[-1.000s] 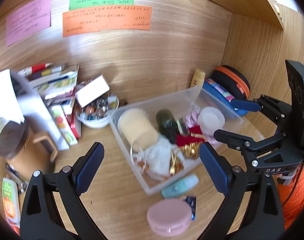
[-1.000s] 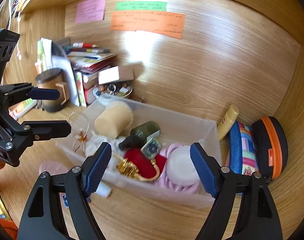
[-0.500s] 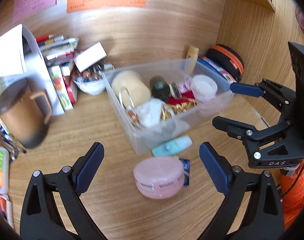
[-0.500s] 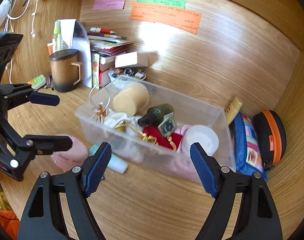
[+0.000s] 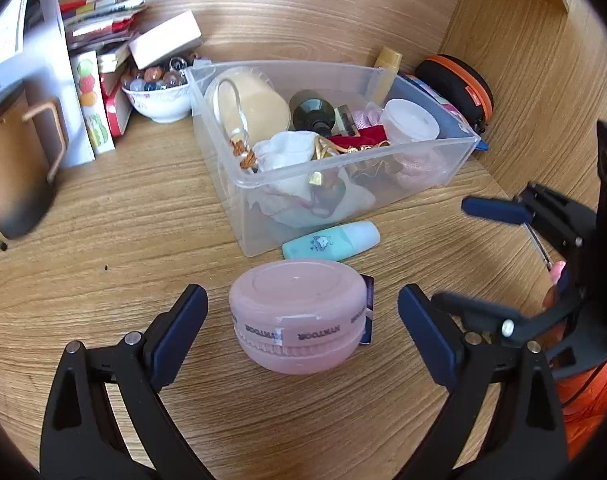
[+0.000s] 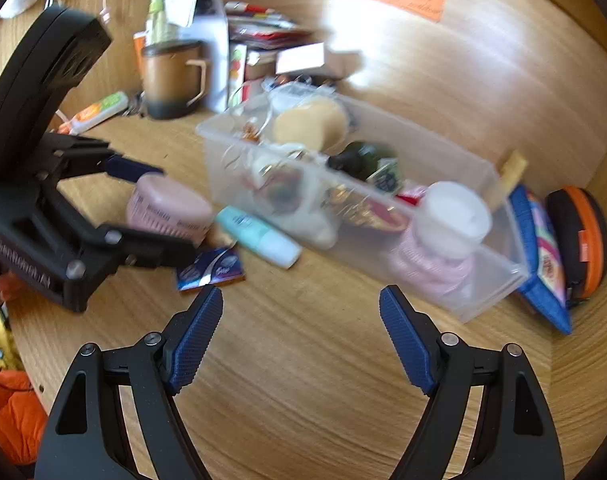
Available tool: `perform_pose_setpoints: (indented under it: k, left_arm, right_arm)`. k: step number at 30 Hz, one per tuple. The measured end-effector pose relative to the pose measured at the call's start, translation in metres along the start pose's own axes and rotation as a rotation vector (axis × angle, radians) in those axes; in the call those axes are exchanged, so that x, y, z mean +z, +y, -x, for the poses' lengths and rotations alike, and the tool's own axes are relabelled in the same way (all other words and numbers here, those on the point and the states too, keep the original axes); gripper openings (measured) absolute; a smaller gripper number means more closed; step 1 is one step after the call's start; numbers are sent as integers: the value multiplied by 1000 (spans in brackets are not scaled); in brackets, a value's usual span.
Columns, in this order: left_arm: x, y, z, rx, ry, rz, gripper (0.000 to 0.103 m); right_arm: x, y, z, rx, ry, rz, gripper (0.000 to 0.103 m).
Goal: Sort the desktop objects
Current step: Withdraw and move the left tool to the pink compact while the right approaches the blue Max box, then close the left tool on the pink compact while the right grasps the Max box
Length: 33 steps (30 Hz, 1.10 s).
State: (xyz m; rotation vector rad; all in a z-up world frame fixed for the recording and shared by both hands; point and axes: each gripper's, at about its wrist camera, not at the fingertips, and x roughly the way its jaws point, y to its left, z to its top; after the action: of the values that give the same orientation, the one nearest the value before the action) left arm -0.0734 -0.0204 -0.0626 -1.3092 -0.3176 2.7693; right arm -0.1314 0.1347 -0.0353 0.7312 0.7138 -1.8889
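I've dropped my spread left gripper (image 5: pixel 301 322) around the pink jar (image 5: pixel 297 320), untouched; right gripper (image 6: pixel 301 340) spread, empty.

Left gripper (image 5: pixel 301 330) has descended, seemingly straddling the pink jar (image 5: pixel 297 322).

Pale pink jar (image 5: pixel 297 316) with a band of dark lettering; mint-green tube (image 5: pixel 330 241) with a white cap; clear bin (image 5: pixel 343 196) holding a cream cylinder (image 5: pixel 249 106), dark green bottle (image 5: pixel 309 114), white pouch (image 5: pixel 289 150); black case (image 5: pixel 461 84) with an orange stripe; brown mug (image 6: pixel 171 80); blue packet (image 6: pixel 211 266) with white swirls; blue pads on black grippers; light wood-grain desk (image 5: pixel 123 240)
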Motion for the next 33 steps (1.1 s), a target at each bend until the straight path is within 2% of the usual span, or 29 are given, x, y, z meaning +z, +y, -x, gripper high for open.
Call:
perform_pose_setpoints:
  k: [5,11,13,19,30,33]
  left_arm:
    - [3,6,-5,-26,-11,37,97]
    - [1,12,-4,-30,-29,49,95]
    - [0,13,-1,-26,-42,46,85]
    - [-1,20,0,-31,-44,42,75]
    - [-2,32,11,-41,-95,61,67]
    - [-2,34,11,-53,-96,67,63]
  right_arm:
    - [-3,12,-9,103,33,48,78]
    - [3,29,-18,148,56,117,78]
    - [6,31,-25,155,79,123,78]
    - [11,31,-39,185,110,99,78]
    - [17,38,-45,176,106,115,75]
    - [19,41,-47,194,106,120,65]
